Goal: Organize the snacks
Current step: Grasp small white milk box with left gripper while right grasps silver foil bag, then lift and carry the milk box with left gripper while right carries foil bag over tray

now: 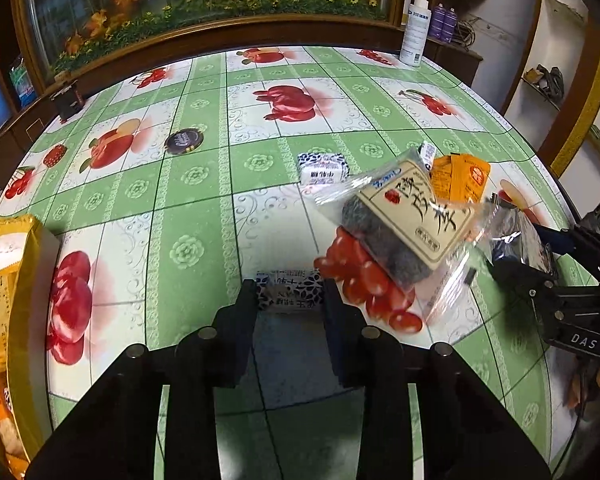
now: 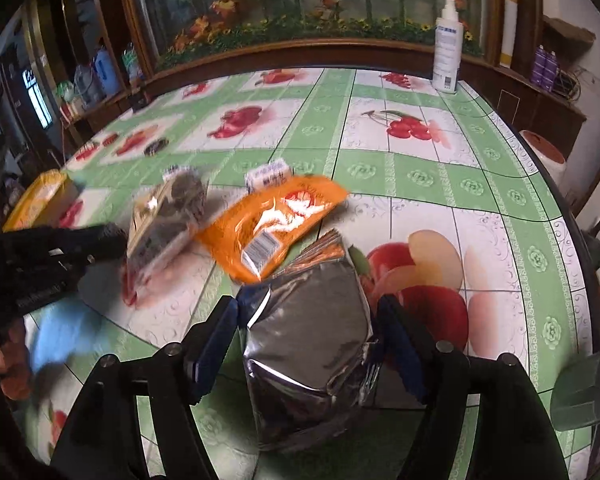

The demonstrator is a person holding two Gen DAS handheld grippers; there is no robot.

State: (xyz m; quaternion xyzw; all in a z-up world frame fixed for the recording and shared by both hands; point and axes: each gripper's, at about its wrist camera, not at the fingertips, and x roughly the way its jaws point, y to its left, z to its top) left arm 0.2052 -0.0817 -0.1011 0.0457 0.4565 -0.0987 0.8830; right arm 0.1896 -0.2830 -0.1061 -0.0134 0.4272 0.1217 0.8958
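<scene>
My left gripper is shut on a small blue-and-white patterned candy, held just above the table. My right gripper is shut on a silver foil snack bag; it also shows in the left wrist view. A clear packet of dark plums with a beige label lies in the middle, also in the right wrist view. An orange packet lies beside it, also in the left wrist view. A second white-and-blue candy lies further back.
A yellow box with snack packets stands at the left table edge. A dark round lid lies at the back left. A white spray bottle stands at the far right corner. The table wears a green fruit-print cloth.
</scene>
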